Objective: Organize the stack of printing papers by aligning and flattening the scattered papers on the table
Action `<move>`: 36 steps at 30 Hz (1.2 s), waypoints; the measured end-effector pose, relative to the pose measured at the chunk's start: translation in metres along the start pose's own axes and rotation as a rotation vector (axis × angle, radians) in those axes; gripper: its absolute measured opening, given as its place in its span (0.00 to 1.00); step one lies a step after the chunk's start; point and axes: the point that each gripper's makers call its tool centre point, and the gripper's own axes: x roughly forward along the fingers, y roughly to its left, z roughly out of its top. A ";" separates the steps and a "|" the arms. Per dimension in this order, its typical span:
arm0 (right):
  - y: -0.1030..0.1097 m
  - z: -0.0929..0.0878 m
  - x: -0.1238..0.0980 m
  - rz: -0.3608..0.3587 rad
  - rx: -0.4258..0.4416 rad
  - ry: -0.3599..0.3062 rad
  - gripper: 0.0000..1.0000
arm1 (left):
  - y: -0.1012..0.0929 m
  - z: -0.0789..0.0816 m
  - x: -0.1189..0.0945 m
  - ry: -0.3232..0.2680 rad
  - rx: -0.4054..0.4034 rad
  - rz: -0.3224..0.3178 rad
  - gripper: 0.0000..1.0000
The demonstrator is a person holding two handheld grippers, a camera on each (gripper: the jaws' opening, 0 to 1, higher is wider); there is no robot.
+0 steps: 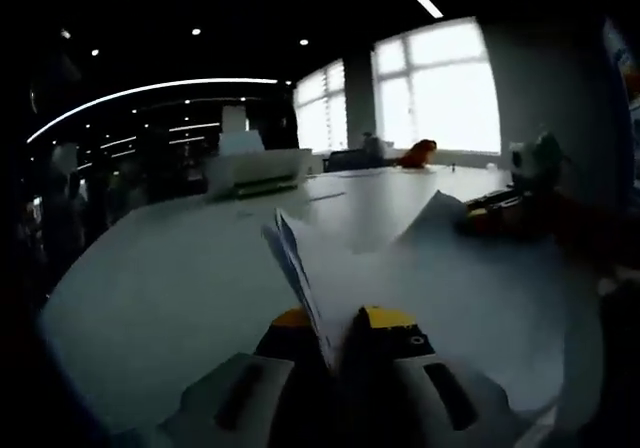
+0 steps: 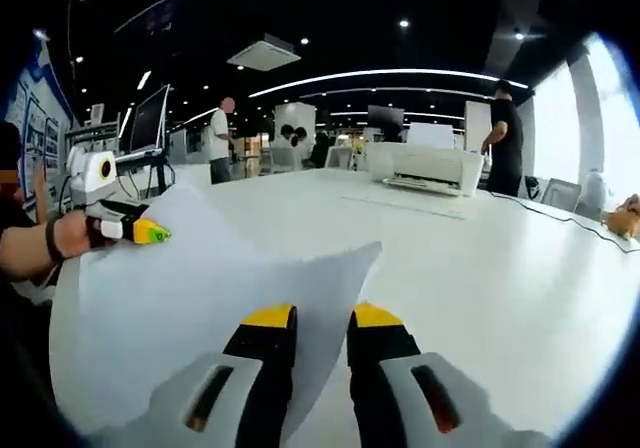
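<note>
Both tools (image 1: 340,320) (image 2: 310,318) pinch papers (image 2: 200,288) above table (image 2: 480,258).

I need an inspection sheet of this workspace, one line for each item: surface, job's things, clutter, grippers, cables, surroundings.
Surface: white table, wide and mostly bare.
Job's things: papers held on edge between the left gripper's jaws; a large sheet lifted above the table, its corner near the right gripper.
Clutter: white printer at the far side; orange thing by the window, too blurred to name.
Grippers: left gripper shut on papers; right gripper with a narrow gap between its jaws, grip unclear.
Cables: thin dark cable across the table's far right.
Surroundings: open office, ceiling light strips, bright windows, people standing behind.
</note>
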 end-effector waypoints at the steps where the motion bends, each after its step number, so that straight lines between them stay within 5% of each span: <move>1: 0.000 0.000 0.001 -0.001 0.000 0.002 0.17 | 0.001 -0.001 0.000 0.006 0.011 0.009 0.21; 10: -0.005 -0.007 0.003 -0.045 -0.045 0.043 0.22 | 0.005 -0.006 0.000 0.033 0.045 0.046 0.25; 36: -0.008 -0.009 0.002 -0.087 -0.036 0.054 0.34 | 0.018 -0.005 -0.004 0.033 -0.020 0.110 0.37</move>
